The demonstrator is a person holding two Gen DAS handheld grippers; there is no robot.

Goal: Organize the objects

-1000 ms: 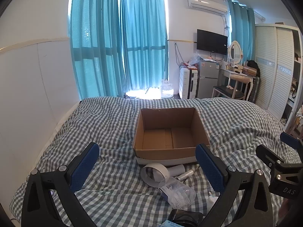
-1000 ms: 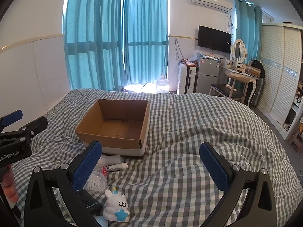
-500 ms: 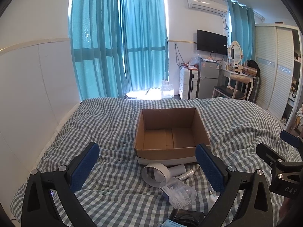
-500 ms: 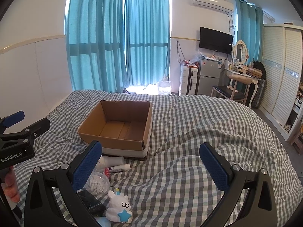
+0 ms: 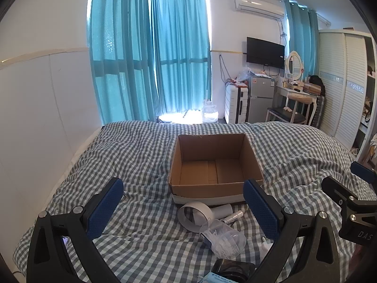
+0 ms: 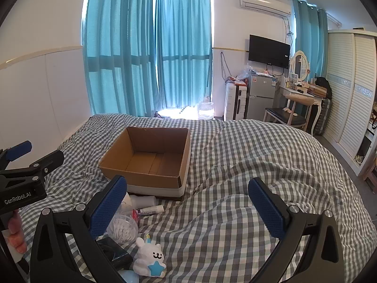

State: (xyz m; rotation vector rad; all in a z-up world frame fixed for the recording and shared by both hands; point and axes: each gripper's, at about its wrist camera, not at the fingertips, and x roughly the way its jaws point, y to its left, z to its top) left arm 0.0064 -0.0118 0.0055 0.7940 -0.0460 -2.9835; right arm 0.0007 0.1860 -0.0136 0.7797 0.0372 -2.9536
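Note:
An empty open cardboard box [image 5: 213, 162] [image 6: 150, 155] sits on the checked bed. In front of it lie a white tape roll [image 5: 195, 215], a small tube [image 5: 233, 217] [image 6: 150, 210], a clear tub of cotton swabs [image 5: 223, 237] [image 6: 122, 228], a black object [image 5: 233, 270] [image 6: 115, 253] and a white bear toy with a blue star [image 6: 150, 260]. My left gripper [image 5: 182, 207] is open and empty above the tape roll. My right gripper [image 6: 188, 205] is open and empty above bare bedding, right of the pile.
The checked duvet [image 6: 259, 176] has raised folds to the right of the box. A white wall [image 5: 35, 118] runs along the bed's left side. Beyond the bed stand a fridge [image 5: 260, 99], a dressing table [image 5: 297, 94] and a wardrobe [image 5: 341, 82].
Both views have shifted slightly, with the box a little lower in frame. Both grippers stay open and empty, and no object has moved.

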